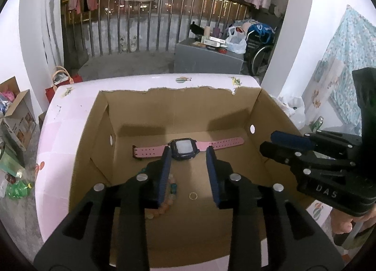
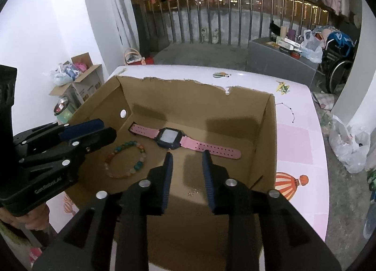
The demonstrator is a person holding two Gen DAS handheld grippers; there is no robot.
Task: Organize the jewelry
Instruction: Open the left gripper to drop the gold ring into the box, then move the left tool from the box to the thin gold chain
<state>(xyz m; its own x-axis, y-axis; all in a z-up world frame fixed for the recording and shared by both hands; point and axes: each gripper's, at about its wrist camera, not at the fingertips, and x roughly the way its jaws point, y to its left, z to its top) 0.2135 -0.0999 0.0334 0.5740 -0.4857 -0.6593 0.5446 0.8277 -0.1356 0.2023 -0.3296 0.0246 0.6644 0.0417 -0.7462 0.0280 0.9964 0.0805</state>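
An open cardboard box [image 1: 272, 116] stands on a pink table [image 1: 58, 134]. On its floor lie a pink-strapped watch [image 1: 185, 147] with a dark square face, a bead bracelet [image 2: 125, 159] and a small gold ring [image 1: 193, 196]. A tiny glittering piece [image 2: 193, 191] lies nearer the front. My left gripper [image 1: 189, 151] hangs over the box, open, with nothing between its fingers; its left finger hides part of the bracelet [image 1: 164, 205]. My right gripper [image 2: 187, 154] also stands open and empty above the box floor, near the watch [image 2: 169, 138].
A thin beaded chain [image 2: 287, 109] lies on the table right of the box. Cardboard boxes [image 2: 82, 78] and bags sit on the floor at left. A grey cabinet [image 1: 206, 59], a wheelchair [image 2: 338, 66] and a balcony railing stand behind.
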